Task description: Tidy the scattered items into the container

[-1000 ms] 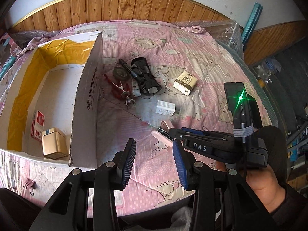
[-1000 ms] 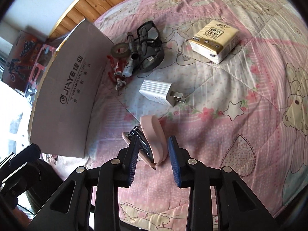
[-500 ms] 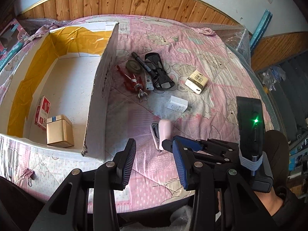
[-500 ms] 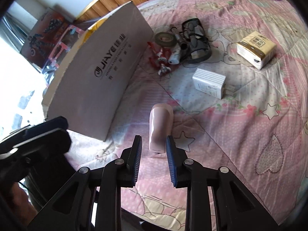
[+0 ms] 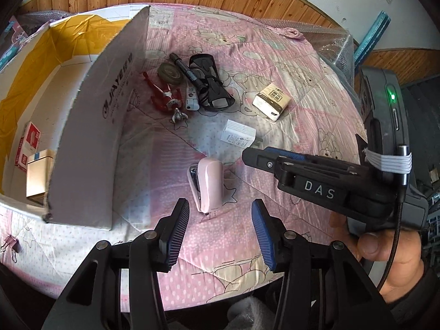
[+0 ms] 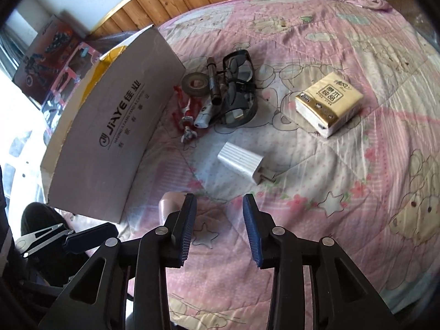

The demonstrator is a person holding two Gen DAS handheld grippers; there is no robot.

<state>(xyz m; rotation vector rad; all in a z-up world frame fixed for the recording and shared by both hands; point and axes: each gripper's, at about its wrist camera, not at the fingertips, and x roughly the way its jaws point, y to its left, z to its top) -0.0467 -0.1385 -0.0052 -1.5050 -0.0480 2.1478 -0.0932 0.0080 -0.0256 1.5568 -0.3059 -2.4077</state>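
Honestly, both grippers are empty, fingers spread wide. The left gripper [image 5: 220, 229] hangs right over the pink stapler [image 5: 209, 185], probably lined up to grab it, while the right gripper [image 6: 218, 227] sits just beside. That stapler lies on the bed [image 5: 288, 63] near the cardboard box [image 5: 90, 137]: glossy pale pink shell, metal jaw peeking out underneath.
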